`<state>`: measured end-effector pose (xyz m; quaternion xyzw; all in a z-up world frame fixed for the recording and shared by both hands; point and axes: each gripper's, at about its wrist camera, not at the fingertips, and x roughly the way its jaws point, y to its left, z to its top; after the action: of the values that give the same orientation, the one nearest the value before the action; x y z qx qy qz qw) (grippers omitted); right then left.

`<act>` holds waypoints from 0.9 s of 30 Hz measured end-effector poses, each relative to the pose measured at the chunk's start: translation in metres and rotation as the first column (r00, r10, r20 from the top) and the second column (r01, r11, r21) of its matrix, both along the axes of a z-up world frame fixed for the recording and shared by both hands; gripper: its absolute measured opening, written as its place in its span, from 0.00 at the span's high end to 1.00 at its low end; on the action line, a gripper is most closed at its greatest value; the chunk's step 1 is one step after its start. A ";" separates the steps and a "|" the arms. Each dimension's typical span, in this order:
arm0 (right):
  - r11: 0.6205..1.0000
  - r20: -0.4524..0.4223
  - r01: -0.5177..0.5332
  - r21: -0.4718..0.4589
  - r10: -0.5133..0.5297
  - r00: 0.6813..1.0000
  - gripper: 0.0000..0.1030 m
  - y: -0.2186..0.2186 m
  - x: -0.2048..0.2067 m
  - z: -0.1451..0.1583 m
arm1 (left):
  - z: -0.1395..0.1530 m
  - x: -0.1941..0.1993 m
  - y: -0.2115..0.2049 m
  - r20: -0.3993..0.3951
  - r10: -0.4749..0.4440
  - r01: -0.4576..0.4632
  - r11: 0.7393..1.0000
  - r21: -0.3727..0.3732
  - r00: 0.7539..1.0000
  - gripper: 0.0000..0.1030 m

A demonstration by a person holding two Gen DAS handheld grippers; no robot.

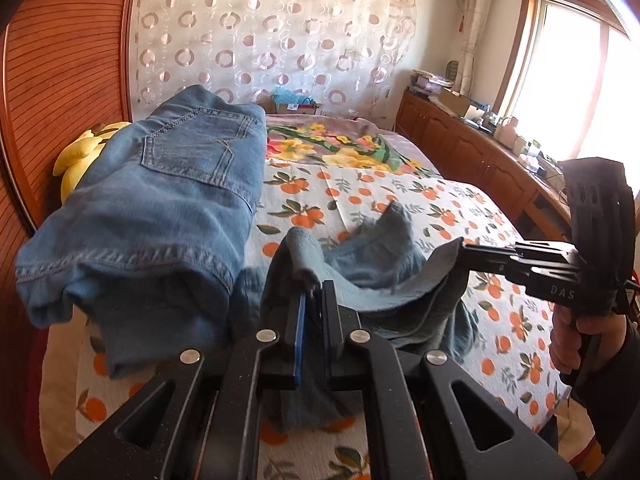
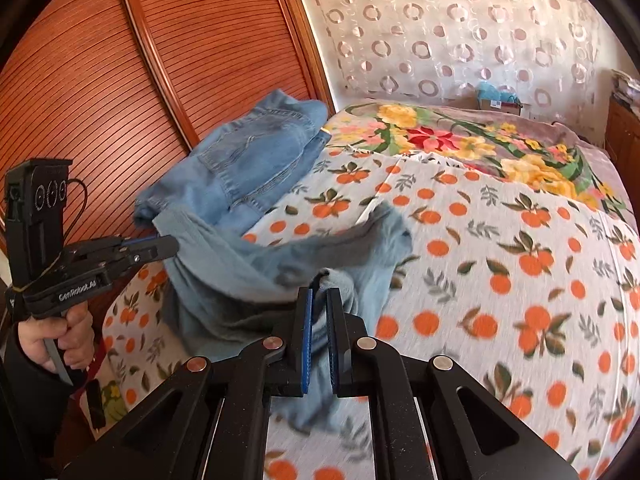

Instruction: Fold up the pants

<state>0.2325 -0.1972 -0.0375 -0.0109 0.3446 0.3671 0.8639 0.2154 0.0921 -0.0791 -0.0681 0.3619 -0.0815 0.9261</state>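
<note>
Grey-blue pants (image 1: 384,276) hang crumpled between my two grippers above the bed; they also show in the right wrist view (image 2: 256,276). My left gripper (image 1: 314,292) is shut on one edge of the pants; it shows from the side in the right wrist view (image 2: 168,246). My right gripper (image 2: 320,296) is shut on another edge; it shows from the side in the left wrist view (image 1: 468,250). The rest of the pants droops onto the bedsheet.
Folded blue jeans (image 1: 168,200) lie in a stack at the left by the wooden headboard (image 1: 60,80), with a yellow plush (image 1: 80,152) behind. The orange-print bedsheet (image 1: 400,200) stretches ahead; a wooden cabinet (image 1: 480,152) runs along the right.
</note>
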 end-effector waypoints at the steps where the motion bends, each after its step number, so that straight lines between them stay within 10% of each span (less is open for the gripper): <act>1: 1.000 -0.001 -0.001 0.005 0.001 1.000 0.94 0.000 0.004 -0.001 | 0.000 0.003 0.001 0.000 0.002 -0.002 1.000 -0.002 1.000 0.93; 11: 0.997 0.036 0.079 0.025 -0.080 0.996 0.99 0.010 0.055 -0.009 | 0.004 0.019 0.015 0.013 0.064 -0.063 0.998 -0.030 0.998 0.91; 16: 0.998 0.038 0.054 0.007 -0.055 0.998 0.97 0.003 0.044 -0.017 | 0.008 0.003 0.012 0.035 0.030 -0.029 0.999 -0.013 0.999 0.63; 22: 0.998 0.019 0.011 -0.068 -0.010 1.000 0.64 -0.006 0.012 -0.028 | -0.004 -0.027 0.015 0.013 0.015 -0.015 1.000 -0.004 1.000 0.56; 27: 0.993 -0.024 -0.062 -0.100 0.060 0.998 0.58 0.009 -0.002 -0.039 | -0.027 -0.035 0.014 -0.062 0.011 -0.011 1.000 0.000 0.998 0.56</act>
<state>0.2307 -0.1882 -0.0763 -0.0613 0.3714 0.3756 0.8469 0.1801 0.1062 -0.1059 -0.0726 0.3899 -0.0744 0.9150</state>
